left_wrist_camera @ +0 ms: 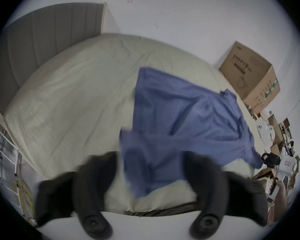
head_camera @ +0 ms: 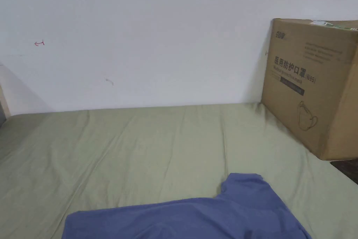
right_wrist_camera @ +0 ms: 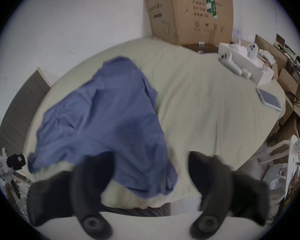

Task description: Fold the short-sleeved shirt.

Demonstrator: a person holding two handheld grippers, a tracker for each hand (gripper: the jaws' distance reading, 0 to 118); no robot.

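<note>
A blue short-sleeved shirt (head_camera: 195, 215) lies rumpled on a pale green bed sheet (head_camera: 140, 145), near the bed's front edge; one sleeve points toward the wall. In the left gripper view the shirt (left_wrist_camera: 180, 122) spreads ahead of my left gripper (left_wrist_camera: 151, 159), whose black jaws stand wide apart above its near hem, holding nothing. In the right gripper view the shirt (right_wrist_camera: 107, 122) lies ahead and to the left of my right gripper (right_wrist_camera: 151, 157), also open and empty. The right gripper (left_wrist_camera: 270, 160) shows far right in the left gripper view, and the left gripper (right_wrist_camera: 16, 162) far left in the right gripper view.
A big cardboard box (head_camera: 314, 85) stands at the bed's far right corner against the white wall. White controllers (right_wrist_camera: 230, 65) and a tablet (right_wrist_camera: 268, 100) lie on the bed's right side. A grey headboard (left_wrist_camera: 42, 53) is at the left. Boxes and clutter (right_wrist_camera: 287, 81) crowd the floor on the right.
</note>
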